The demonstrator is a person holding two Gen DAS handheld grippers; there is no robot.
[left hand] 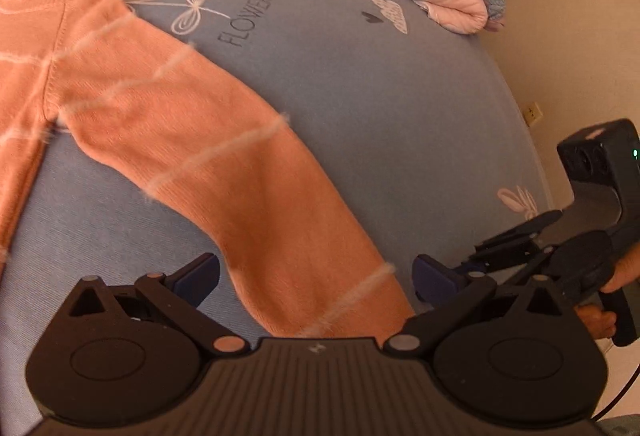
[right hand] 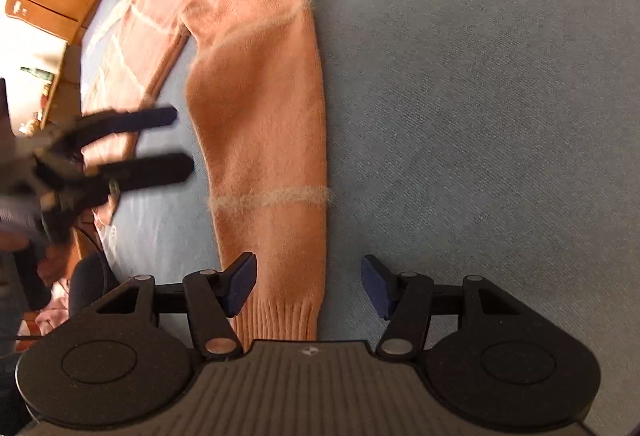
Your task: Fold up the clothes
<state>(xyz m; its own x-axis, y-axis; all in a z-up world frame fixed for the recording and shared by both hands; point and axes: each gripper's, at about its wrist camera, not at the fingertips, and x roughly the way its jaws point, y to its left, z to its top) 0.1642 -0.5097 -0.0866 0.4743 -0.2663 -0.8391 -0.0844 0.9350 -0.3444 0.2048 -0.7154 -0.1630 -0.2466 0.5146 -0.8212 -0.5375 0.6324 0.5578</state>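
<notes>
An orange striped sweater [left hand: 132, 108] lies flat on the blue flowered bedsheet [left hand: 360, 84], one sleeve [right hand: 268, 140] stretched toward the cameras. The right hand-held gripper [right hand: 308, 286] stands wide, its jaws straddling the ribbed cuff [right hand: 280, 320], apparently without pinching it. The left hand-held gripper [left hand: 316, 280] also gapes wide over the sleeve, gripping nothing.

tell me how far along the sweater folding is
Barely started. Done: the orange sweater lies flat on the bed. In hand: nothing; the left claw and right claw are both open over its sleeve. Left: every fold.
</notes>
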